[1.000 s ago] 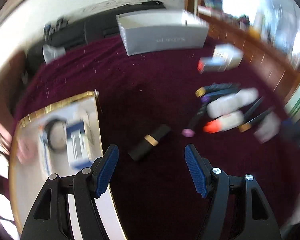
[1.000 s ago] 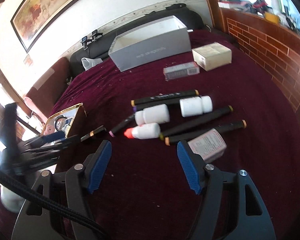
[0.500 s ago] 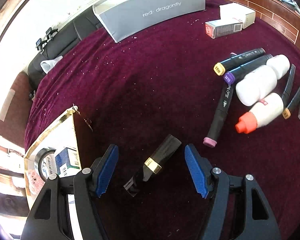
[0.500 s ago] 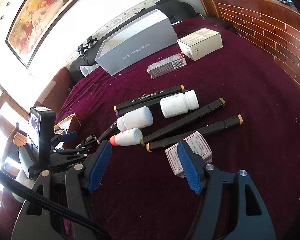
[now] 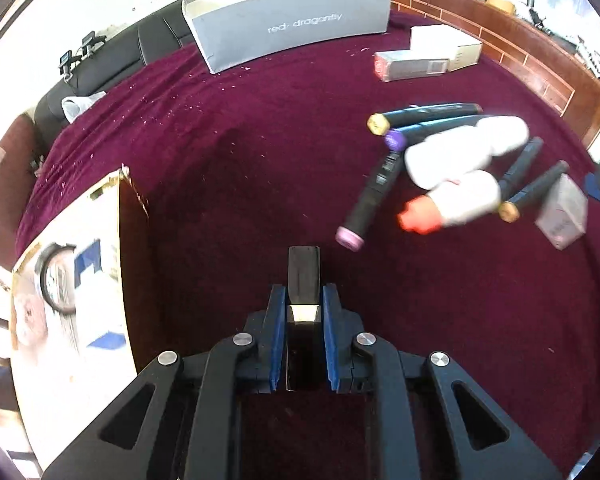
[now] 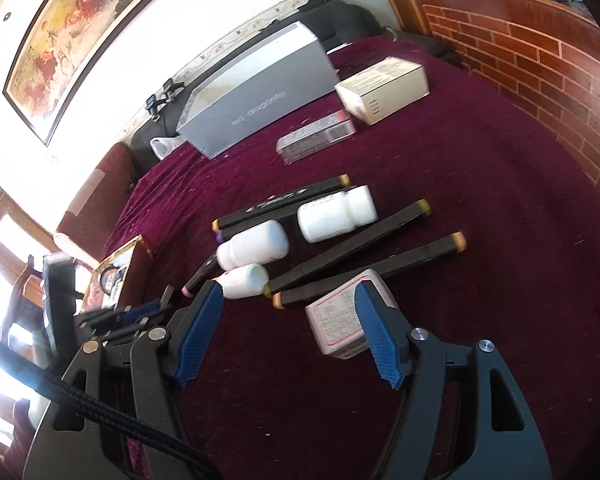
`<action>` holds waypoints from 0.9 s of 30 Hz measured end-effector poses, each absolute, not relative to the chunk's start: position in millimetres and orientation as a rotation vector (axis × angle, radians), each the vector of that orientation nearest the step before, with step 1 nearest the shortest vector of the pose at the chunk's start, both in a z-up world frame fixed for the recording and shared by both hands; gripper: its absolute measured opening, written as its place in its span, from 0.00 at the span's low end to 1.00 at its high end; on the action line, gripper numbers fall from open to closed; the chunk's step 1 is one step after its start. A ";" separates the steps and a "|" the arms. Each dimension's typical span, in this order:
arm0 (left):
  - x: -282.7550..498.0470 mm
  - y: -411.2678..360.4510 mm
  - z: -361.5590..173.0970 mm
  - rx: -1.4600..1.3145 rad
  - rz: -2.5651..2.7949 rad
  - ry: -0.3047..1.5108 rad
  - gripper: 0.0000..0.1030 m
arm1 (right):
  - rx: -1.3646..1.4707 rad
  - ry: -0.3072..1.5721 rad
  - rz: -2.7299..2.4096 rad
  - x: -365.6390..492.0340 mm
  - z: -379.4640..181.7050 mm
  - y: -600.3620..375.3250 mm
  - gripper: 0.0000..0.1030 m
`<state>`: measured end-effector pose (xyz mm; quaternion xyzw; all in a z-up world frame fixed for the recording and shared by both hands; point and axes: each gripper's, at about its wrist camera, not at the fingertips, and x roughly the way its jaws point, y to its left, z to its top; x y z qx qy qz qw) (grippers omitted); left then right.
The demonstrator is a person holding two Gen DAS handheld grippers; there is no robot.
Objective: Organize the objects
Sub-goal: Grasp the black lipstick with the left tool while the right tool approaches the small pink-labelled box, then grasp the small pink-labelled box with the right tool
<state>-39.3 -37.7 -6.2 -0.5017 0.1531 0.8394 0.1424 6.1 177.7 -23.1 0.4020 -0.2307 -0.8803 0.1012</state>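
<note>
Left claw (image 5: 300,300) — (tight) on lipstick (image 5: 303,276)

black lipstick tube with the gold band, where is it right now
In the left wrist view the lipstick tube sits clamped in the left gripper, beside the gold-edged box.

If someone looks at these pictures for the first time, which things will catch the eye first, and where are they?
First, the left gripper, low in its own view, its blue fingers just closed on a black lipstick tube with a gold band. Next, the cluster of black markers and white bottles in the middle of the dark red cloth. Behind them stands a long grey box near the wall.
</note>
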 end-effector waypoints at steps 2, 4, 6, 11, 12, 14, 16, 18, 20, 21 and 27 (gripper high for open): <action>-28.8 -38.7 -0.3 -1.429 2.416 0.395 0.14 | 1.188 -0.676 -2.631 7.8 -21.8 185.3 0.66; -17.5 -42.9 6.3 -1.414 2.408 0.324 0.14 | 1.202 -0.660 -2.674 10.9 -21.4 193.5 0.69; -4.4 -45.9 13.8 -1.384 2.402 0.266 0.14 | 1.238 -0.642 -2.705 12.5 -23.3 198.5 0.71; 18.6 -53.0 28.7 -1.305 2.409 0.178 0.14 | 1.289 -0.658 -2.690 13.6 -36.2 202.4 0.71; 21.3 -55.1 29.5 -1.301 2.405 0.158 0.14 | 1.300 -0.626 -2.688 12.3 -38.0 198.5 0.71; 26.0 -59.0 30.0 -1.303 2.396 0.121 0.14 | 1.307 -0.542 -2.688 9.9 -40.4 187.7 0.71; 30.5 -63.9 30.5 -1.306 2.398 0.093 0.14 | 1.312 -0.427 -2.701 6.9 -41.6 175.0 0.71; 34.9 -68.4 29.6 -1.308 2.407 0.074 0.14 | 1.323 -0.324 -2.718 3.7 -44.2 164.0 0.71; 36.6 -73.5 28.9 -1.318 2.405 0.050 0.14 | 1.338 -0.244 -2.738 -0.6 -47.2 155.7 0.71; 37.2 -76.3 28.3 -1.321 2.402 0.040 0.14 | 1.342 -0.212 -2.750 -2.7 -48.9 152.6 0.71; 42.0 -88.1 28.9 -1.319 2.416 -0.007 0.14 | 1.354 -0.155 -2.759 -4.0 -53.6 145.6 0.48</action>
